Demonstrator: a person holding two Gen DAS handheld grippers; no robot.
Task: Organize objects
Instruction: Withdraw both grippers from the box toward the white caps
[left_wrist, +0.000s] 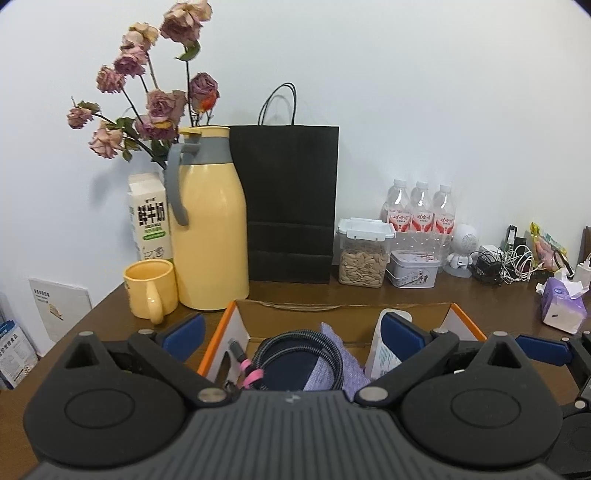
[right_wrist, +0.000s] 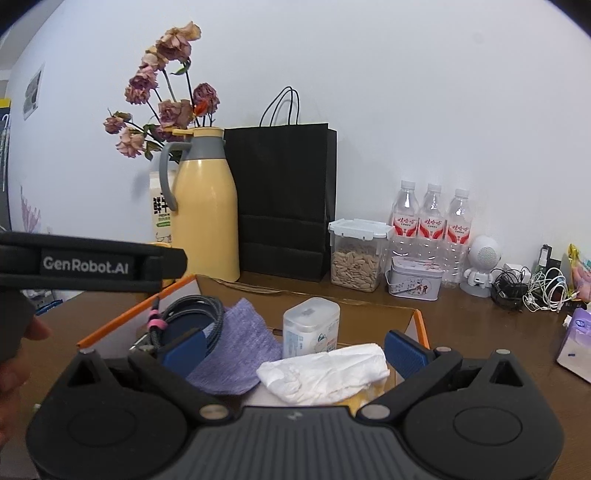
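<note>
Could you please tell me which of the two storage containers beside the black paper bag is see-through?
The plastic jar of seeds with the white clip lid, right next to the bag. The small tin to its right is opaque printed metal.

Spread left gripper (left_wrist: 291, 330) hovers over box (left_wrist: 221, 328) holding coiled cable (left_wrist: 295, 350).

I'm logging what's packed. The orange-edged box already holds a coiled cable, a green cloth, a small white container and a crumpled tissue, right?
Not quite: the cloth is purple, not green, as the right wrist view shows. The coiled cable, white container and crumpled tissue are in the orange-edged box.
</note>
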